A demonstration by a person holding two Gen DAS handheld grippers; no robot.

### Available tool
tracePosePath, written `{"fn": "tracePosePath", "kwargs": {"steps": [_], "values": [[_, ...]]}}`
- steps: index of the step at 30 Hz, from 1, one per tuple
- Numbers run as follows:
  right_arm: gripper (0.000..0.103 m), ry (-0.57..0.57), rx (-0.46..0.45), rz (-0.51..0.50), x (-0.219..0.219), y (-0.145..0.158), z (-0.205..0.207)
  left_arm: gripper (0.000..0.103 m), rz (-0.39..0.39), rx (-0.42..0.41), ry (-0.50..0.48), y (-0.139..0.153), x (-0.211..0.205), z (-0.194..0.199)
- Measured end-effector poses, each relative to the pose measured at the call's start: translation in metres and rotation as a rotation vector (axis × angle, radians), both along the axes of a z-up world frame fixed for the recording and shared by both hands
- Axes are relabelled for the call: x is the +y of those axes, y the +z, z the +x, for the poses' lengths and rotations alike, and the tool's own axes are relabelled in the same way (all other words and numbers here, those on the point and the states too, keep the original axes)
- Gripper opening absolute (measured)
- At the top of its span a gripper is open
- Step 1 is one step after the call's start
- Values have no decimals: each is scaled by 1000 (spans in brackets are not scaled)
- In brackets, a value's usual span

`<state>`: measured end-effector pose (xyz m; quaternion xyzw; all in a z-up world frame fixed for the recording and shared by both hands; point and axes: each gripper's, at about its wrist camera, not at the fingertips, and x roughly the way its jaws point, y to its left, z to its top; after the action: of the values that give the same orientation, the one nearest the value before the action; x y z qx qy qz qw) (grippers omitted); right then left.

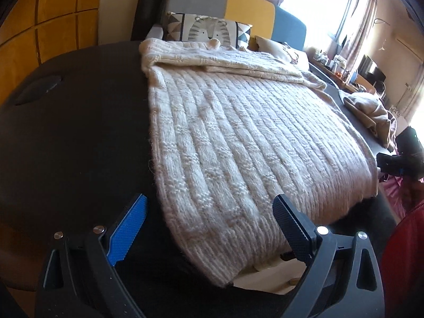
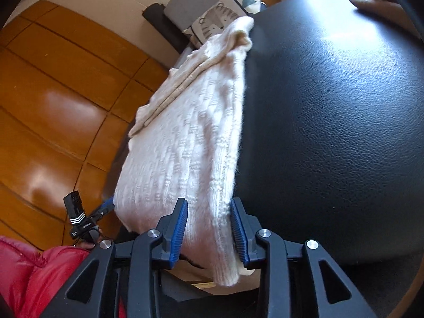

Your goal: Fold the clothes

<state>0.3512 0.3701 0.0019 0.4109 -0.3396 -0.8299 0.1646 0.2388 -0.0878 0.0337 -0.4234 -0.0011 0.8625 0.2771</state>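
A cream ribbed knit sweater lies flat on a black table, one sleeve folded across its far end. Its near hem hangs over the table's front edge. My left gripper is open wide, its fingers either side of the hem's left corner and apart from the fabric. In the right wrist view the sweater runs away from my right gripper, whose blue pads are drawn in on the hem's right corner. My right gripper also shows at the left wrist view's right edge.
A crumpled beige garment lies at the table's far right. Beyond the table stand a sofa with a tiger-print cushion and a cluttered desk by the window. Wooden floor lies past the table's left side. A red padded sleeve is close behind the grippers.
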Motion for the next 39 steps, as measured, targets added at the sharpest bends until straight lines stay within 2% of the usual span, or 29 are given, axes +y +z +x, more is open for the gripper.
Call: {"fn": "tracePosePath", "kwargs": {"steps": [4, 9, 16, 19, 22, 24, 28, 33, 36, 39], "values": [[35, 31, 15, -43, -9, -3, -5, 98, 77, -22, -13, 0, 0, 0], [35, 77, 32, -20, -28, -7, -14, 99, 121, -29, -13, -2, -4, 1], [35, 112, 113, 77, -44, -5, -7, 99, 149, -95, -32, -5, -9, 5], [35, 109, 95, 36, -43, -8, -9, 99, 222, -160, -30, -5, -14, 4], [35, 104, 53, -54, -38, -15, -12, 99, 312, -208, 5, -9, -21, 0], [35, 93, 55, -78, -37, -17, -13, 99, 342, -232, 32, -10, -23, -3], [35, 99, 55, -65, -42, -15, -14, 99, 350, -226, 41, -9, -22, -1], [35, 104, 71, -105, -40, -17, -12, 80, 341, -219, 57, -10, -26, -2], [34, 111, 65, -121, -41, -20, -13, 77, 287, -192, 38, -10, -22, -1], [35, 119, 70, -85, -46, -18, -13, 77, 215, -155, 14, -8, -15, 3]]}}
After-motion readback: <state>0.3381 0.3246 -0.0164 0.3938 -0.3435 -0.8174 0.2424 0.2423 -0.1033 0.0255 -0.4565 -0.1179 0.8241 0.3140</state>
